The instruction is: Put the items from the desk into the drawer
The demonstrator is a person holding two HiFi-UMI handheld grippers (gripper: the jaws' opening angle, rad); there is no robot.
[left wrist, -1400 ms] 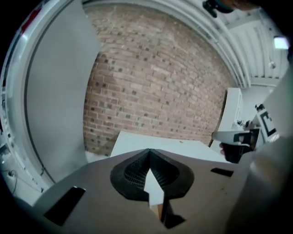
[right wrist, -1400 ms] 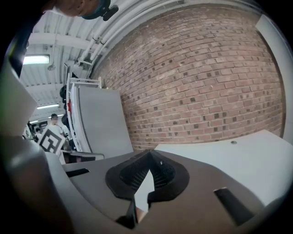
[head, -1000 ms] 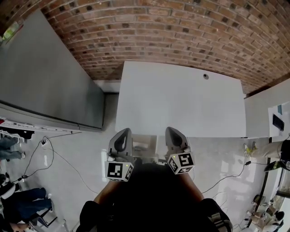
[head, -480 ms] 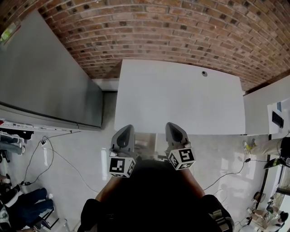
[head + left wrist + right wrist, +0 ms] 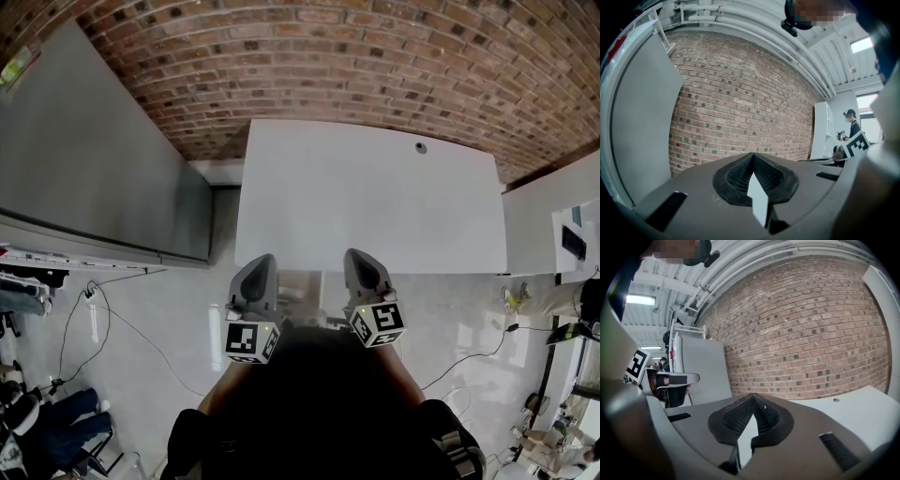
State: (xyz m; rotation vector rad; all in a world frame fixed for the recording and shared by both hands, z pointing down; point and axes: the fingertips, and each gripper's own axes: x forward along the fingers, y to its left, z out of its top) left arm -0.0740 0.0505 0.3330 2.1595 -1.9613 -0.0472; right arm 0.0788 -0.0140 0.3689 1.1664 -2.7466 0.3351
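Note:
The white desk (image 5: 375, 206) lies ahead of me, and its top shows nothing but a small round grey hole (image 5: 420, 147) near the far right. No loose items show on it. My left gripper (image 5: 255, 274) and right gripper (image 5: 363, 266) are held side by side at the desk's near edge, close to my body. In the left gripper view the left gripper (image 5: 753, 157) has its jaws shut, tips touching, with nothing between them. The right gripper (image 5: 752, 398) in its own view is likewise shut and empty. A pale unit (image 5: 298, 286) shows between the grippers under the desk edge; I cannot tell if it is the drawer.
A brick wall (image 5: 328, 66) stands behind the desk. A large grey panel (image 5: 94, 169) runs along the left. Cables (image 5: 103, 319) trail on the floor at the left. Another white table (image 5: 553, 225) with a dark item (image 5: 569, 242) sits at the right. A person (image 5: 851, 126) stands far off.
Both grippers stay shut and in nearly the same place. The head view has shifted slightly, and the people at the lower left have moved.

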